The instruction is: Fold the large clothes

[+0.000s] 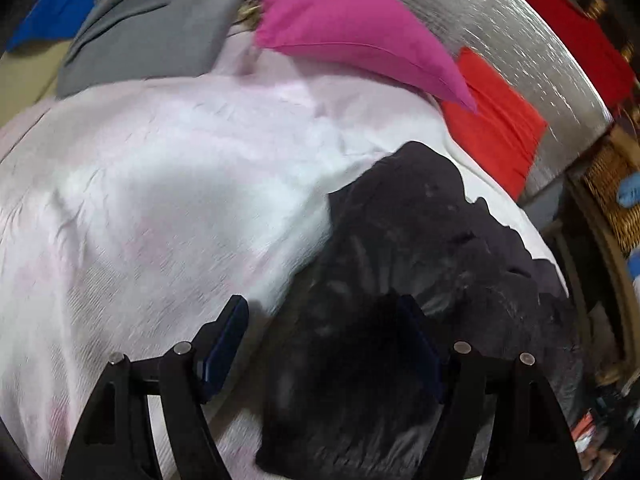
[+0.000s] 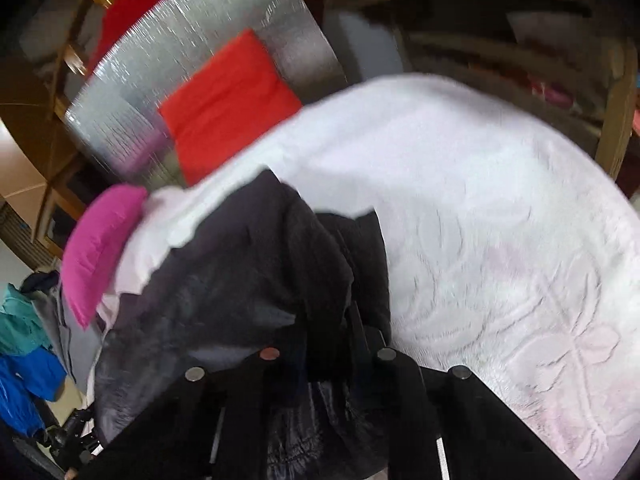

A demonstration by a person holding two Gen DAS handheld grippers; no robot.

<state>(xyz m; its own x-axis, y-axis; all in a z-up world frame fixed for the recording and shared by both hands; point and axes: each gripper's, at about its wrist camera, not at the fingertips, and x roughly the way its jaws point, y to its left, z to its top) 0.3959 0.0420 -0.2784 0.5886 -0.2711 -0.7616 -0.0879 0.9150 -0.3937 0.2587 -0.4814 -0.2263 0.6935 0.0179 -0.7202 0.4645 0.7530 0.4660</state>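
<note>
A large black garment (image 1: pixel 420 280) lies bunched on a white and pink bedspread (image 1: pixel 160 200). My left gripper (image 1: pixel 324 340) is open, its blue-padded fingers (image 1: pixel 226 344) spread over the garment's left edge, just above it. In the right wrist view the black garment (image 2: pixel 240 280) is gathered up between the fingers of my right gripper (image 2: pixel 332 344), which is shut on a fold of it. The bedspread (image 2: pixel 500 220) lies to the right. The right fingertips are hidden in the cloth.
A magenta pillow (image 1: pixel 352 32) and a red cushion (image 1: pixel 496 128) lie at the bed's far side against a silver panel (image 1: pixel 500 20). A grey garment (image 1: pixel 152 28) and blue clothes (image 1: pixel 56 8) lie at far left. A wicker basket (image 1: pixel 612 184) stands at right.
</note>
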